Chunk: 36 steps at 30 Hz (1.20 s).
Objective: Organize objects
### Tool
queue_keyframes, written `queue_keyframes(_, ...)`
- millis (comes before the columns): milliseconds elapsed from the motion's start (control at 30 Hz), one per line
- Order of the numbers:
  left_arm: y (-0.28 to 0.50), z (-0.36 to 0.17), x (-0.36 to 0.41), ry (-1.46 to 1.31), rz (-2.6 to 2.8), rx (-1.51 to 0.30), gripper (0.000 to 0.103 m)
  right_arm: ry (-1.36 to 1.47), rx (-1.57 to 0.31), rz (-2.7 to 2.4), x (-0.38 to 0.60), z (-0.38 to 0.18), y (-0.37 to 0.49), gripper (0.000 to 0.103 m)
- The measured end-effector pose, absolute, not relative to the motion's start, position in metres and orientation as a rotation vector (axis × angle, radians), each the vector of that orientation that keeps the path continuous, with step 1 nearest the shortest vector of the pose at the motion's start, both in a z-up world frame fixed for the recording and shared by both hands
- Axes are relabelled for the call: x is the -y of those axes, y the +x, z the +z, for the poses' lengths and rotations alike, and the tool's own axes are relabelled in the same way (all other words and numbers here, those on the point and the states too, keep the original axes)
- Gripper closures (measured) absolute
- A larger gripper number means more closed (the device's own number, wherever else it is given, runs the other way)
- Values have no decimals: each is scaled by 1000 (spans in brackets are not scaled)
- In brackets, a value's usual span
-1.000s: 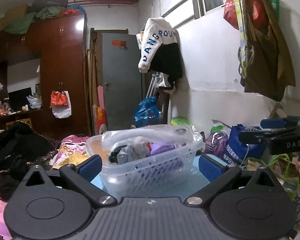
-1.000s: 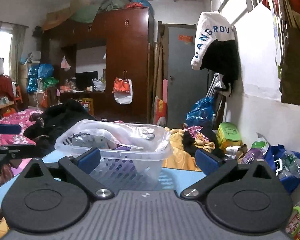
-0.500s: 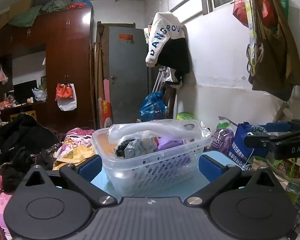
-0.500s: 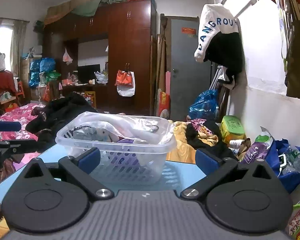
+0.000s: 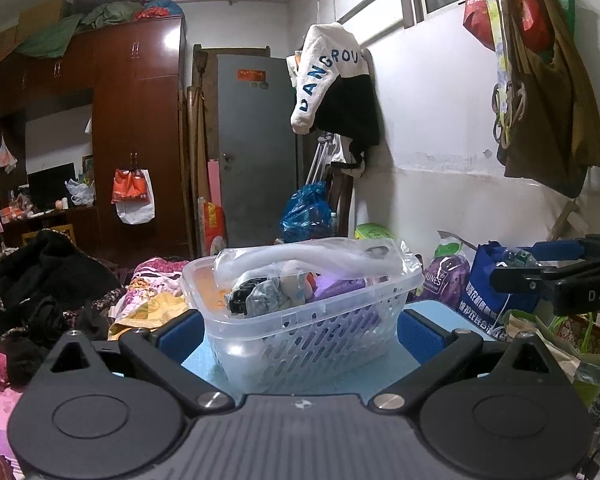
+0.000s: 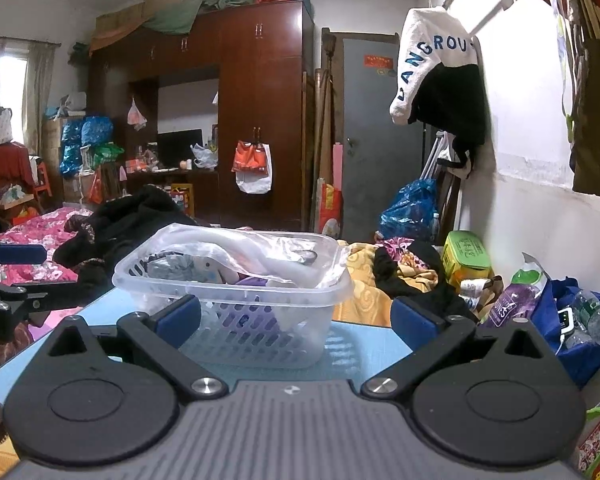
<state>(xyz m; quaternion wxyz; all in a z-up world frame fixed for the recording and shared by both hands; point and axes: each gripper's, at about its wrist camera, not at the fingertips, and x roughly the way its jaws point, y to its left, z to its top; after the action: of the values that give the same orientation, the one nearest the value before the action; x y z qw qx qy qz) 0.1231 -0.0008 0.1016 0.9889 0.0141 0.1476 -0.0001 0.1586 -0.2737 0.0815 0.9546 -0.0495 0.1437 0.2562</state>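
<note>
A clear plastic basket (image 5: 308, 320) (image 6: 236, 312) stands on a light blue table (image 5: 340, 376) (image 6: 364, 340). It holds several items: a white tube in a plastic bag (image 5: 312, 258) (image 6: 256, 246), a crumpled grey cloth (image 5: 260, 296) (image 6: 180, 266) and something purple (image 5: 340, 288). My left gripper (image 5: 298, 330) is open, its blue pads on either side of the basket's near end. My right gripper (image 6: 294, 318) is open too, just short of the basket, with nothing between its fingers. Each gripper shows at the edge of the other's view.
Heaps of clothes (image 6: 132, 220) lie on a bed to the left. Bags and bottles (image 6: 572, 312) crowd the floor by the white wall on the right. A brown wardrobe (image 6: 260, 112) and a grey door (image 5: 256, 148) stand behind. Bags (image 5: 548, 80) hang on the wall.
Both views have drifted slightly, so the basket sits a little lower and further left in the frames. Both grippers stay open and the basket's contents have not moved.
</note>
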Motion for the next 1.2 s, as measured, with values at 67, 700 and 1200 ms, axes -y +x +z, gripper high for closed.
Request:
queue_keyframes(67,123,101,1,24,0,-292,0,-104,-288,519,275,81,159,0)
queue_keyframes(700,125,98,6,28,-10,-293,0,-107,-276,522,275,80,157,0)
queue_keyframes(1200,124,98,8,35,-20,-290,0,-116,-273,527,275,80,156,0)
